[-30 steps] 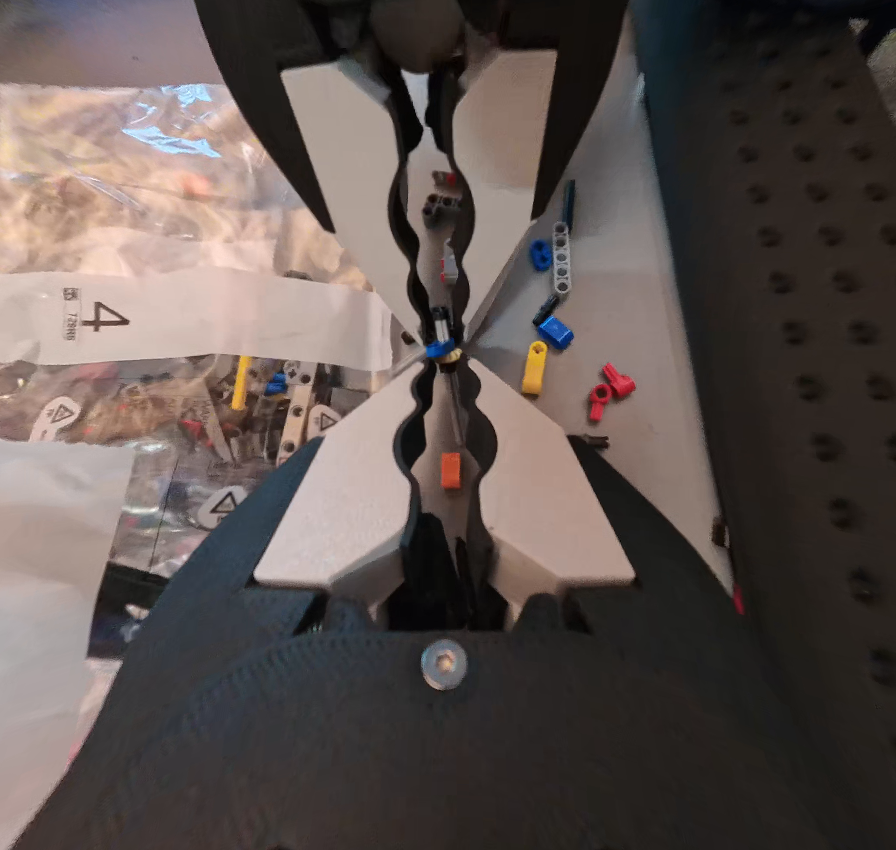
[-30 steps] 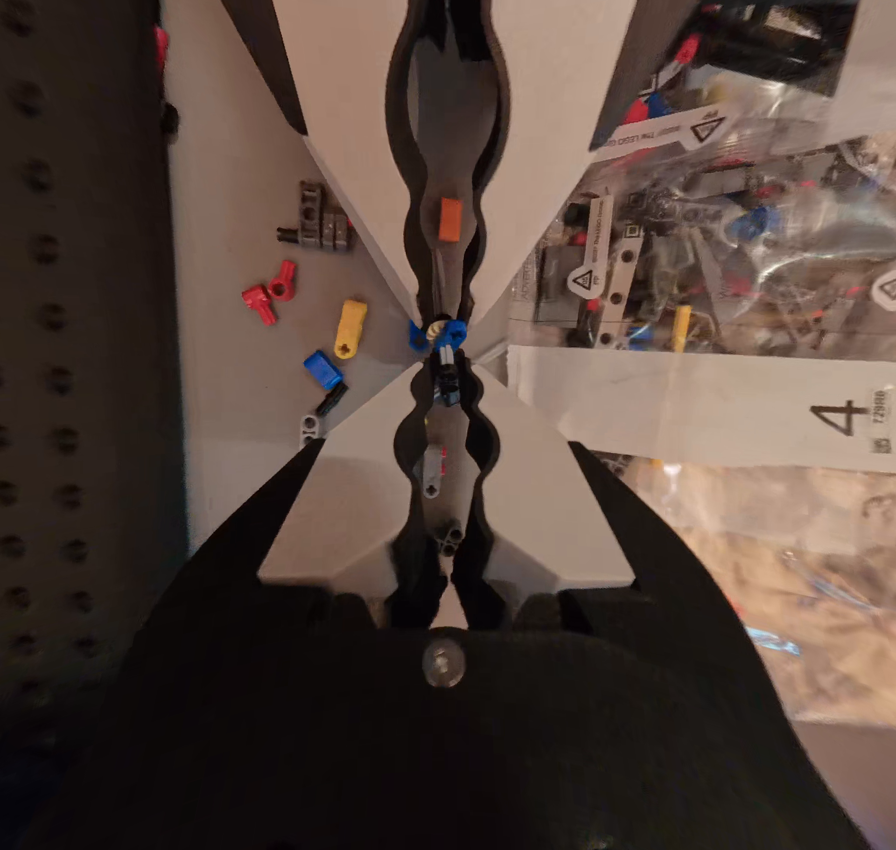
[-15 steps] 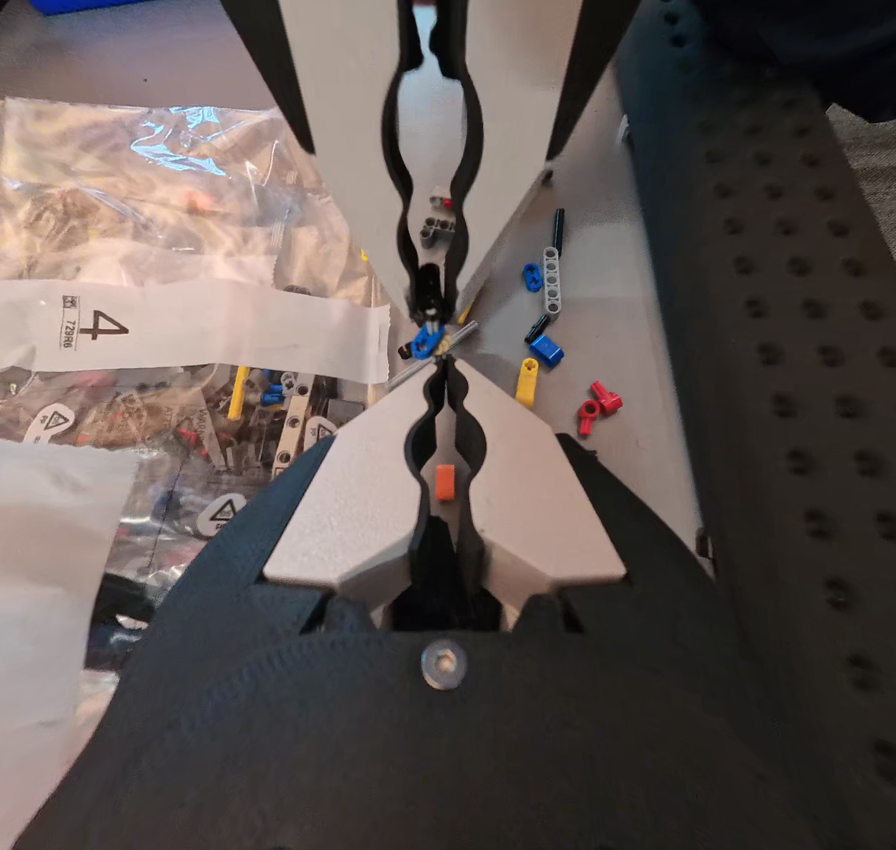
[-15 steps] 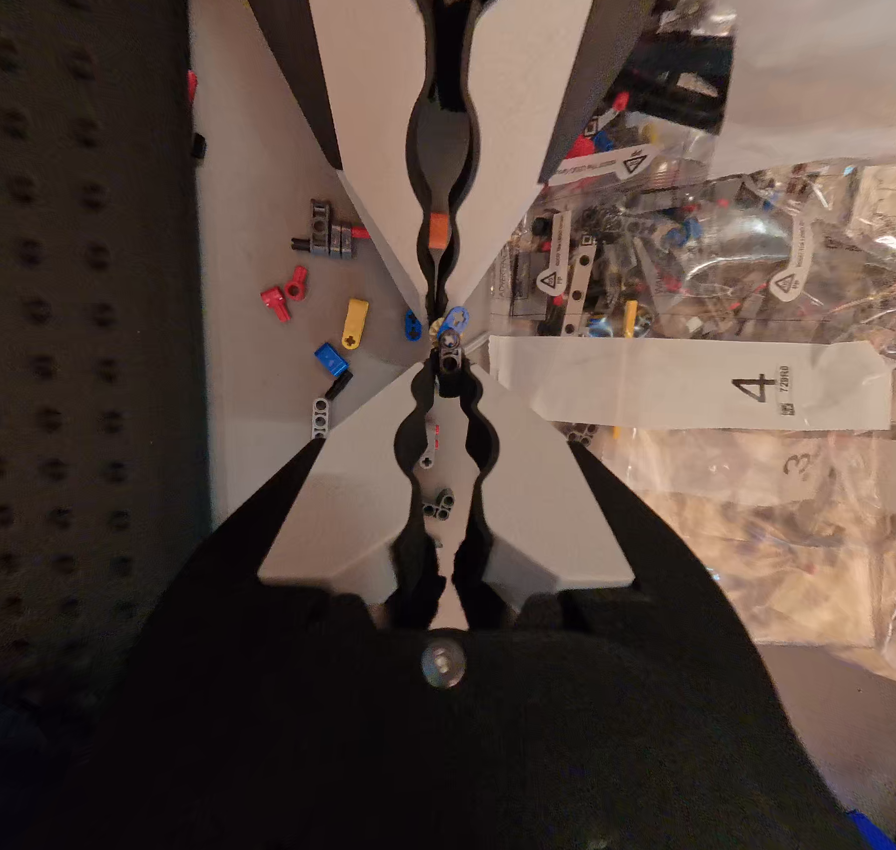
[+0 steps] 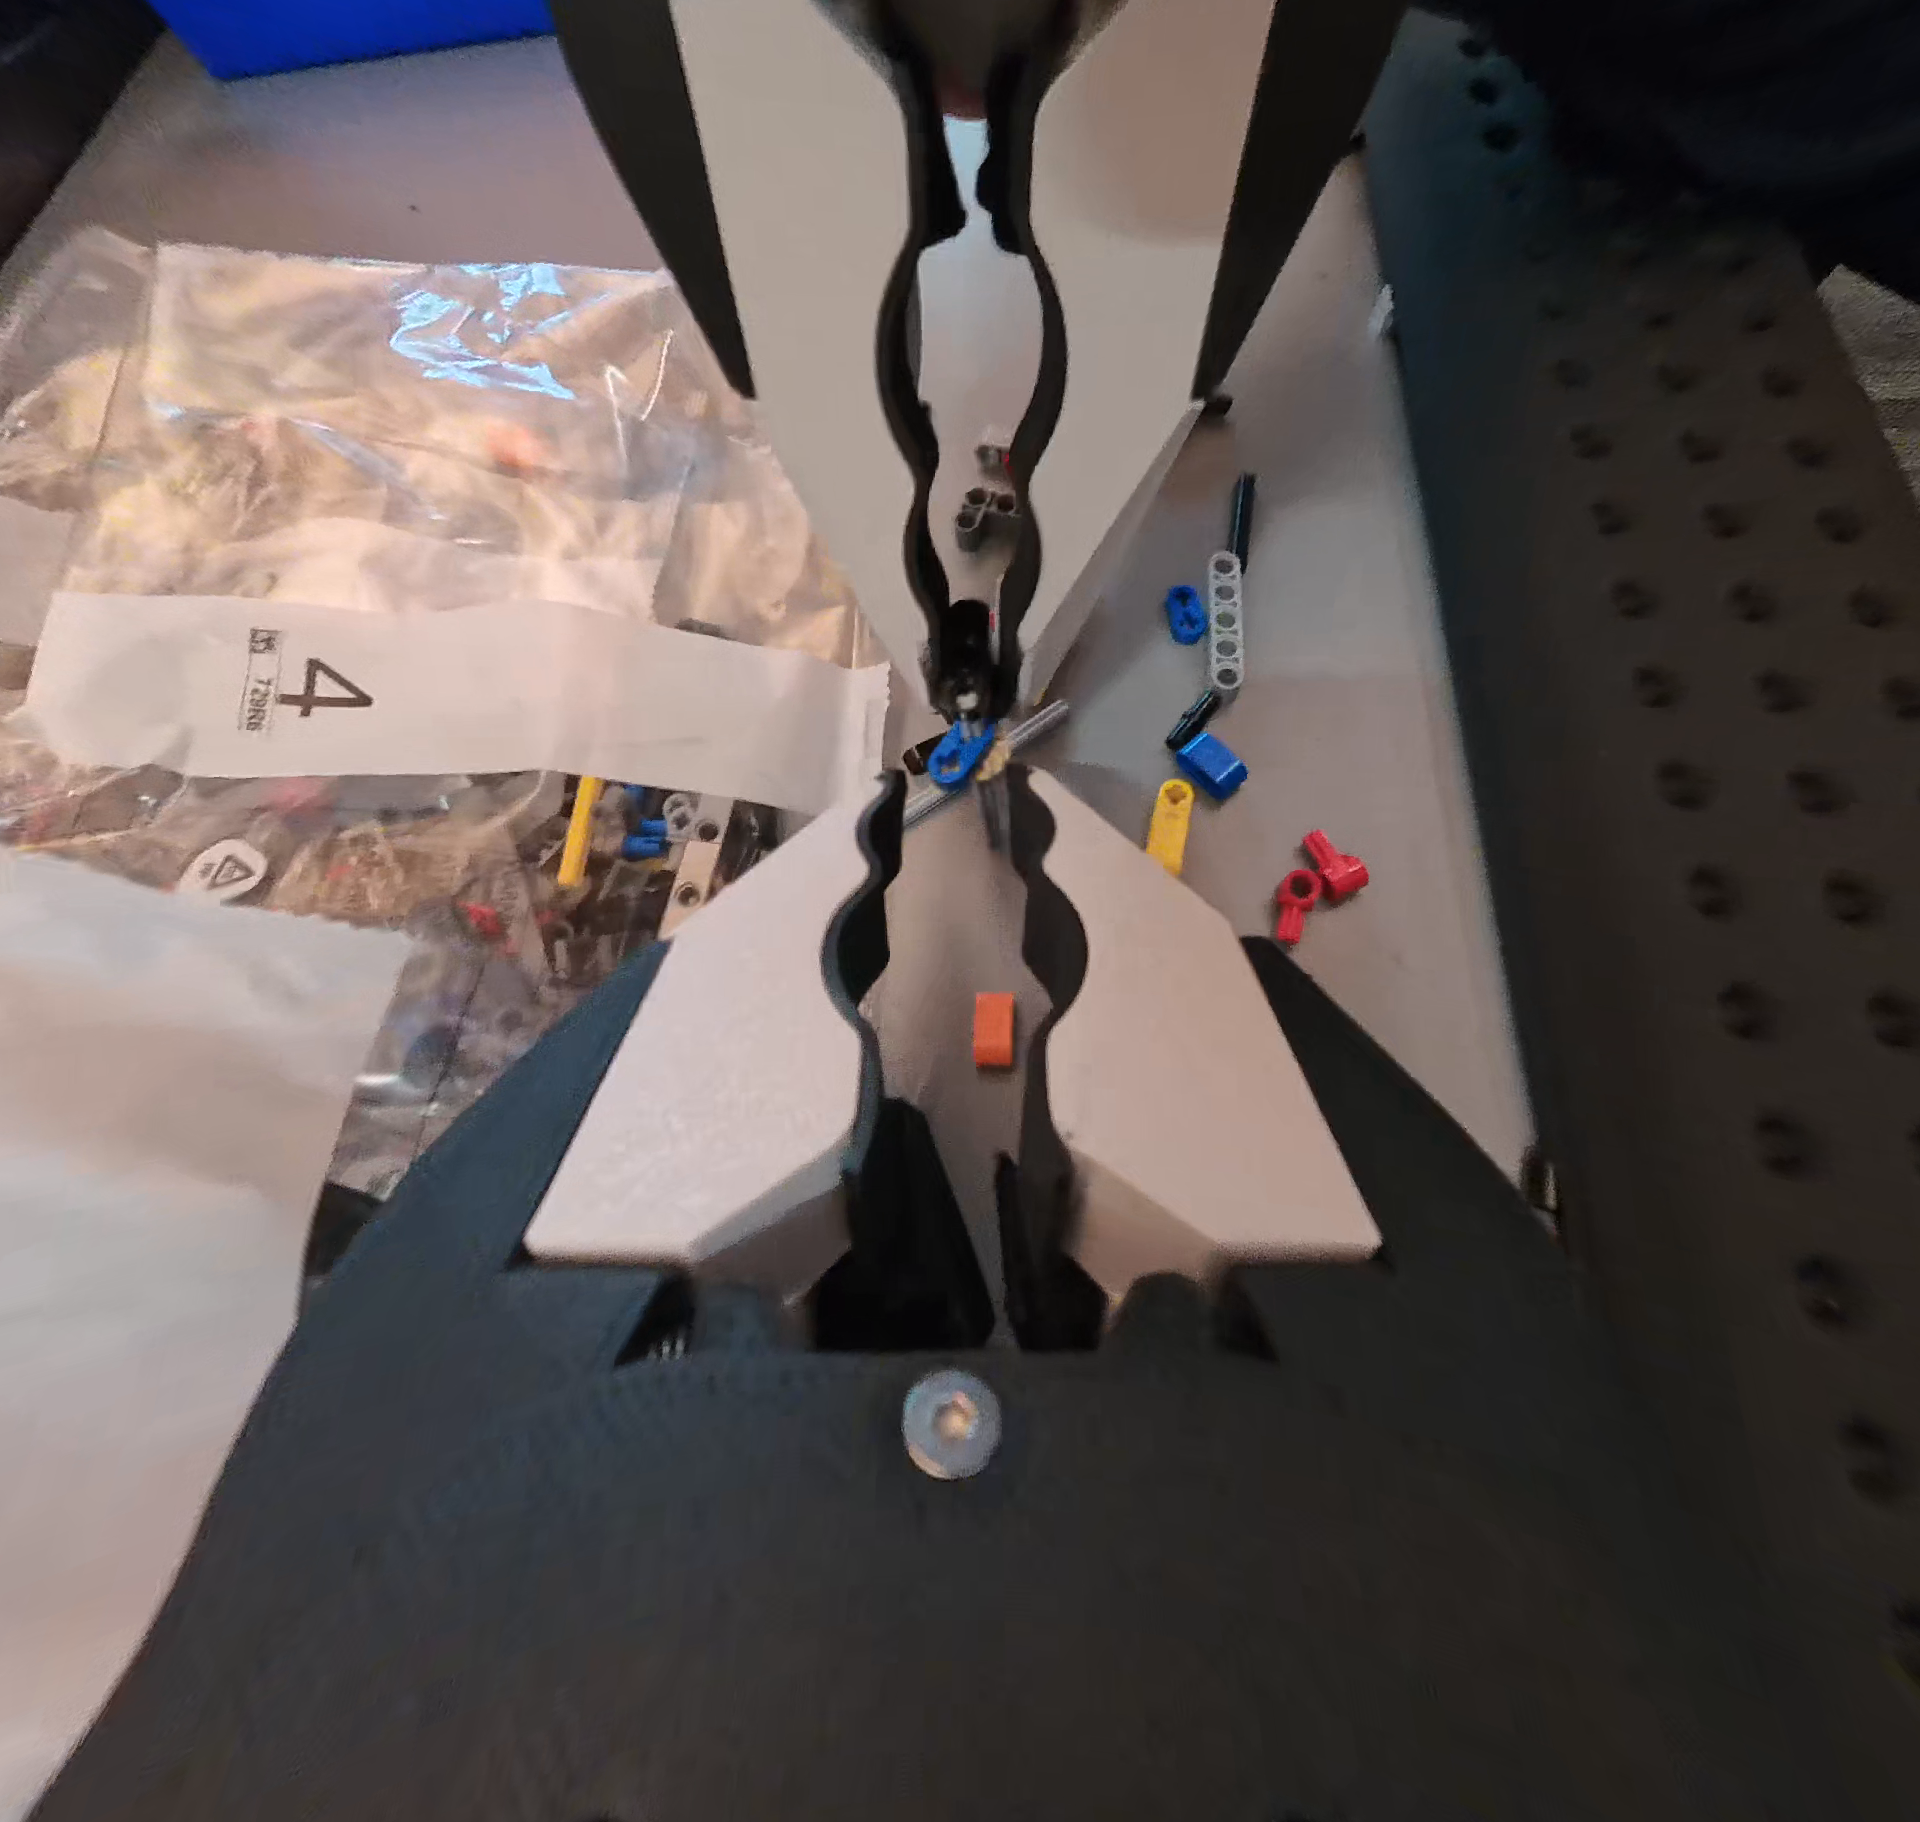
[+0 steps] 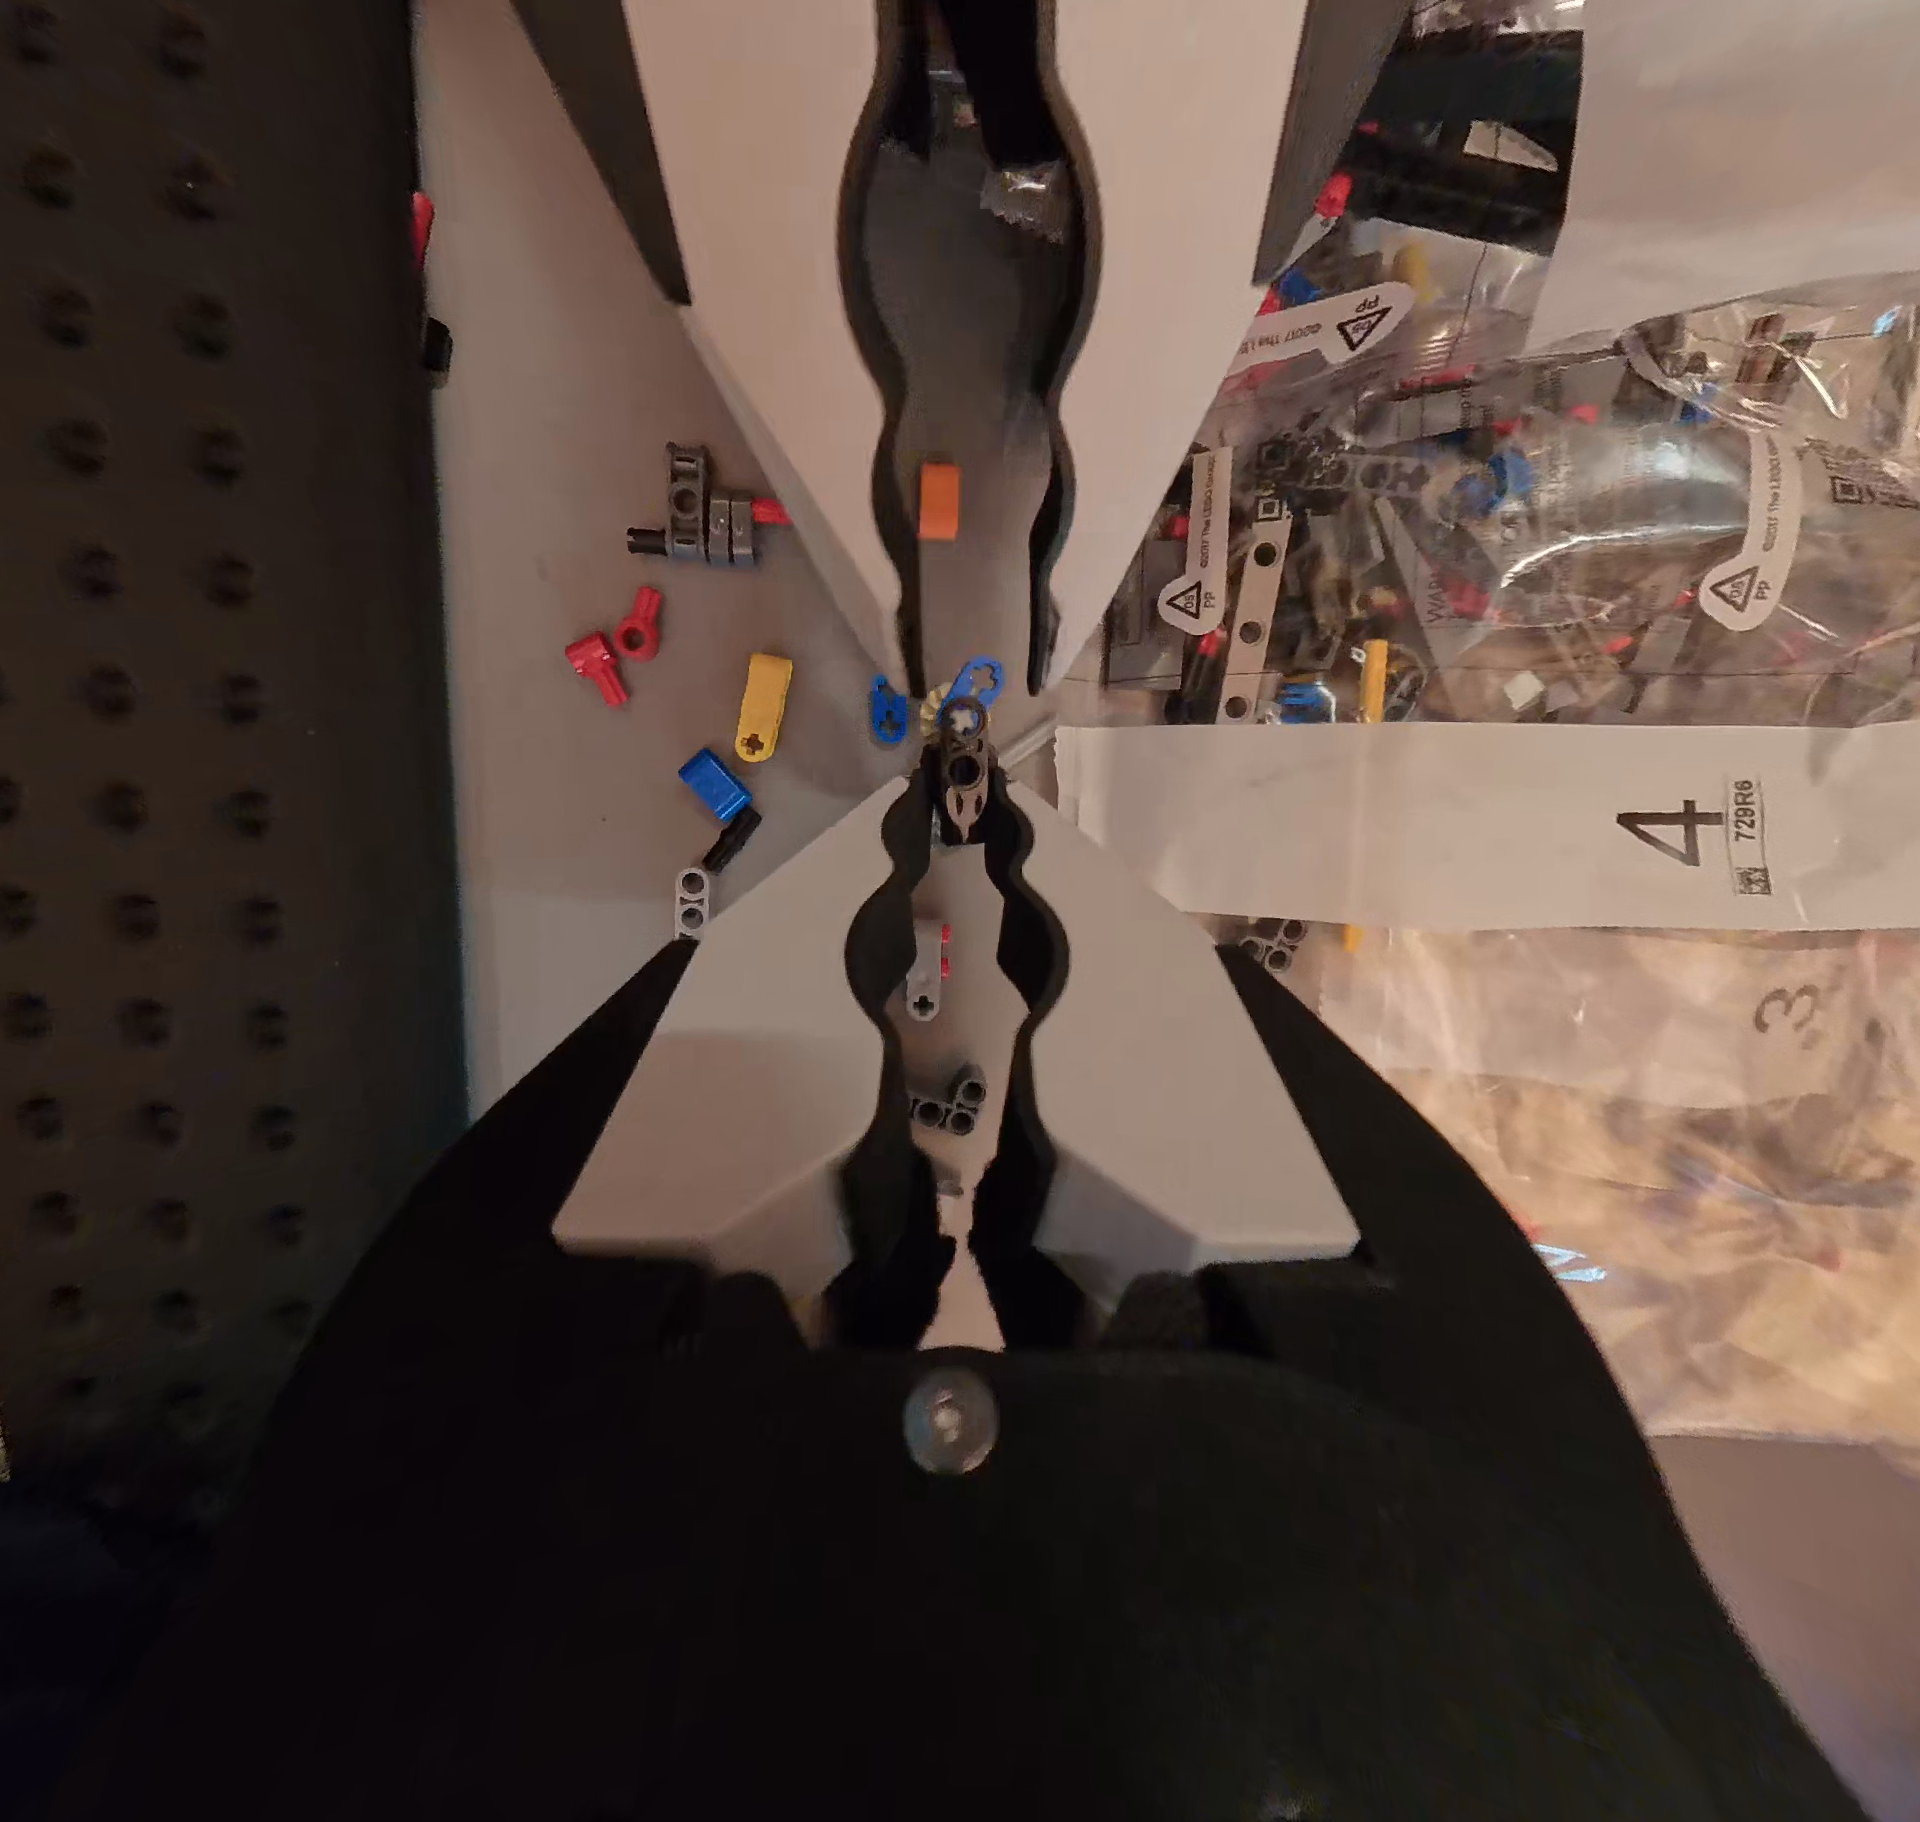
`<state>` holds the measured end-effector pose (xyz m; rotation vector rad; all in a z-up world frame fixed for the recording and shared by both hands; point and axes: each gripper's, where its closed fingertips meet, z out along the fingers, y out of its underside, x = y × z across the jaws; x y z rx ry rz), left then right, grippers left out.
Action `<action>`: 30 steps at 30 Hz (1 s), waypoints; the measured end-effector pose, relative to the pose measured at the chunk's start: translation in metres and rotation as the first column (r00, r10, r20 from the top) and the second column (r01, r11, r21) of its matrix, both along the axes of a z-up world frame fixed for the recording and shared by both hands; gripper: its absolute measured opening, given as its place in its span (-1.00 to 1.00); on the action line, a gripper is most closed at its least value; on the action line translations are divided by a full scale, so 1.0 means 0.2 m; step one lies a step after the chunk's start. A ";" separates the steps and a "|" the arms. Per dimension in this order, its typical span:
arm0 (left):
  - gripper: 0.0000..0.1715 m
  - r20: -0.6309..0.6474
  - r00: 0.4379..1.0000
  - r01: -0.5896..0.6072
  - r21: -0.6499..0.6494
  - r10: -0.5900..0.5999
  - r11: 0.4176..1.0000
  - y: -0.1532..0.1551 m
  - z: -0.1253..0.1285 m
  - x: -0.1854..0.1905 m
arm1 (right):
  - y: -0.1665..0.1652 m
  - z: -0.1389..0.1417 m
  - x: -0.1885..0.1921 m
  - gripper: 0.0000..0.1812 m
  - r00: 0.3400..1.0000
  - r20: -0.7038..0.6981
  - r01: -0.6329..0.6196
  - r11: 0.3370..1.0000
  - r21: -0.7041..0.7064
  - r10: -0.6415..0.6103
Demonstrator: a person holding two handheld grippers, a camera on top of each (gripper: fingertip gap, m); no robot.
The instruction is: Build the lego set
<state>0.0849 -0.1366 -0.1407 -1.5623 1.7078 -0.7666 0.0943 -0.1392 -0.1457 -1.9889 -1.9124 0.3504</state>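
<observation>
My two grippers meet tip to tip over a grey table (image 5: 1351,546). My right gripper (image 6: 961,785) is shut on a small black connector (image 6: 964,780); it also shows at the top of the left wrist view (image 5: 966,676). A blue liftarm (image 5: 956,749), a tan gear (image 6: 935,712) and a thin grey axle (image 5: 1023,733) hang together at the connector's end. My left gripper (image 5: 956,790) stands open around the axle, its jaws a little apart. It shows at the top of the right wrist view (image 6: 971,676).
Loose pieces lie on the table: an orange brick (image 5: 994,1031), a yellow piece (image 5: 1169,822), a blue piece (image 5: 1210,762), two red connectors (image 5: 1320,884), a grey beam (image 5: 1226,621), a grey sub-assembly (image 6: 707,520). Clear parts bags (image 5: 416,692) lie beside them. A black perforated board (image 5: 1714,733) borders the table. Left and right tips are no more than a few centimetres apart.
My left gripper's jaws have parted from the axle assembly. The axle has swung to a slant. My right gripper keeps its hold on the black connector.
</observation>
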 end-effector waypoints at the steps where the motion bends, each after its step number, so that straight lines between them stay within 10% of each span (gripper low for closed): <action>1: -0.79 -0.017 1.000 0.006 0.004 -0.006 1.000 -0.01 -0.02 0.01 | 0.00 0.00 -0.01 -0.92 1.000 -0.010 -0.002 1.000 -0.012 0.001; 30: -0.86 -0.036 0.999 0.015 0.002 -0.015 1.000 -0.03 -0.06 0.03 | -0.02 0.00 0.00 -0.93 0.997 0.075 -0.015 0.999 0.028 0.013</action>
